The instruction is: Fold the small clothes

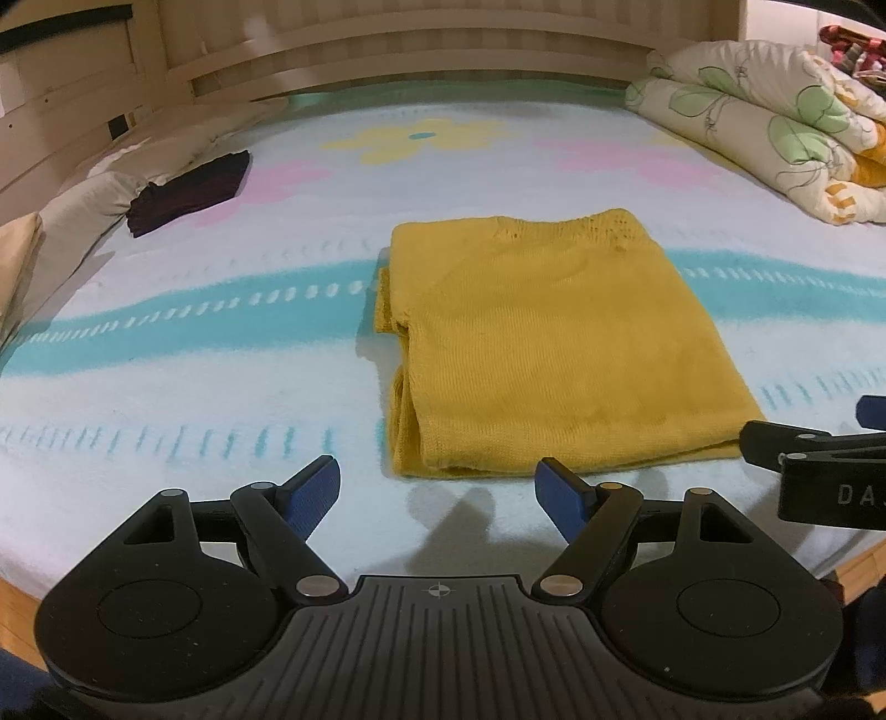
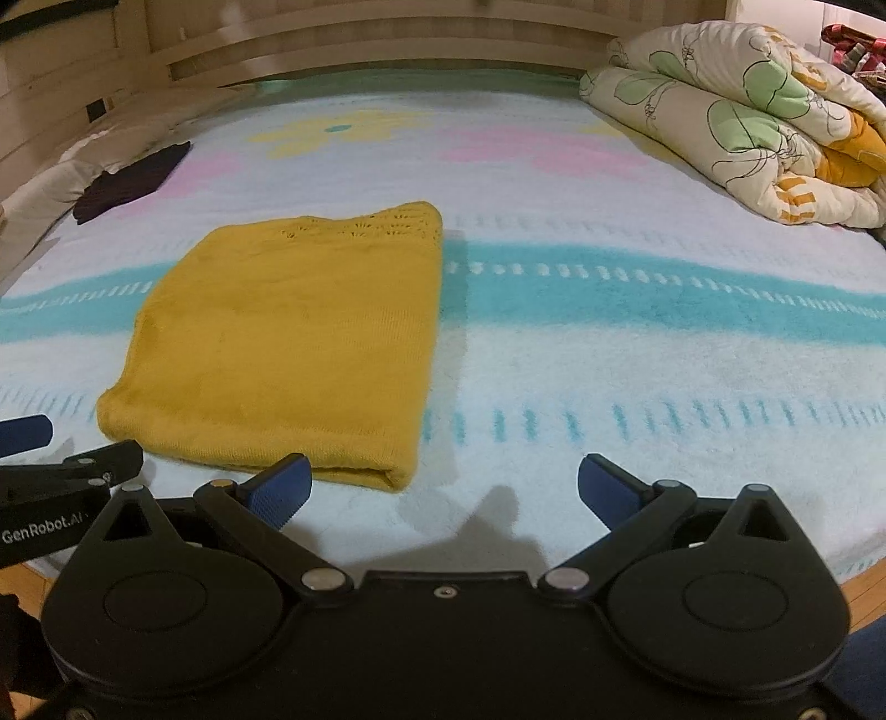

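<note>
A yellow knit garment (image 1: 554, 343) lies folded into a flat rectangle on the bed (image 1: 221, 343), close to the near edge and roughly midway along it. Its folded layers show along its left side in the left wrist view, and an openwork pattern runs along its far end. It rests across the teal stripe of the bed's pale, flower-printed cover.

The left tool (image 1: 437, 490) hangs over the near edge of the bed, just short of the garment's near edge, with its 2 blue-padded fingers (image 1: 313, 493) spread wide and nothing between them. The right tool (image 2: 443, 487) is also released, its fingers (image 2: 279, 490) wide apart and empty; it sits at the near edge of the bed, off the garment's near right corner, the left finger just beside that corner without clearly touching it. Each tool shows at the edge of the other's view, so they are side by side.

A dark folded garment (image 1: 191, 191) lies at the far left of the bed, next to pale pillows (image 1: 83, 194). A rolled floral quilt (image 2: 736, 116) is bundled in the far right corner. A wooden headboard (image 1: 387, 50) runs along the far edge.
</note>
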Action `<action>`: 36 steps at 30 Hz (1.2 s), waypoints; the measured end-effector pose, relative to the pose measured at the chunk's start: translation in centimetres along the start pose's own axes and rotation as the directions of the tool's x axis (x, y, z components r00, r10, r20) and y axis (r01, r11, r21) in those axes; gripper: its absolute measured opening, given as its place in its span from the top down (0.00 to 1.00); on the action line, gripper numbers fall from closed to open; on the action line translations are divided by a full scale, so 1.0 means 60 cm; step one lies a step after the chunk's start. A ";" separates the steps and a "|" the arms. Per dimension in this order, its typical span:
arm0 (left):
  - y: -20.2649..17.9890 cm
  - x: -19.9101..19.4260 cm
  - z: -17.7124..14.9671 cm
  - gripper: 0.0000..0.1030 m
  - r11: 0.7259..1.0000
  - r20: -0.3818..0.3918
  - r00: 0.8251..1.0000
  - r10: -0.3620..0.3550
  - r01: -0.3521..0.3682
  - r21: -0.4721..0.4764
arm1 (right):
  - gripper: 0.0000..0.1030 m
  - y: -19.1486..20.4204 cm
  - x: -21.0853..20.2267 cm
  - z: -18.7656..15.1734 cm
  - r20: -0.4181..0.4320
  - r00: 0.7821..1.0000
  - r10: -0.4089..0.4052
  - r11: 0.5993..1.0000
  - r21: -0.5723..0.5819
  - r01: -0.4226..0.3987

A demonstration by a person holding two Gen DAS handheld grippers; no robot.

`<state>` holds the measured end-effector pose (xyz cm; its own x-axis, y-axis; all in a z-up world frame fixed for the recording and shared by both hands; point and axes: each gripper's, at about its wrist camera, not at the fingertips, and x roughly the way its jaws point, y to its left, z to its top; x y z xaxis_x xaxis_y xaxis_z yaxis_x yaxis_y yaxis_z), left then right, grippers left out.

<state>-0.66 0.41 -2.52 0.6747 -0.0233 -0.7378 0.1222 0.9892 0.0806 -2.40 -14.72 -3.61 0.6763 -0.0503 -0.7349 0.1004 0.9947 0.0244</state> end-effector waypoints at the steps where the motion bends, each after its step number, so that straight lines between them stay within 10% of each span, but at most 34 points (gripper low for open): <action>1: 0.000 0.000 0.000 0.26 1.000 0.000 1.000 0.000 0.000 -0.002 | 0.01 0.002 0.001 0.000 0.003 1.000 -0.001 1.000 -0.005 0.001; 36: 0.003 0.012 0.001 0.26 1.000 -0.018 1.000 -0.008 0.008 -0.026 | 0.01 0.011 0.011 -0.001 0.008 1.000 -0.004 1.000 -0.004 0.004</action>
<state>-0.10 0.58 -2.97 0.6606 -0.0288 -0.7502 0.1081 0.9925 0.0571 -1.91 -14.08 -4.10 0.6819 -0.0553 -0.7294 0.1002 0.9948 0.0183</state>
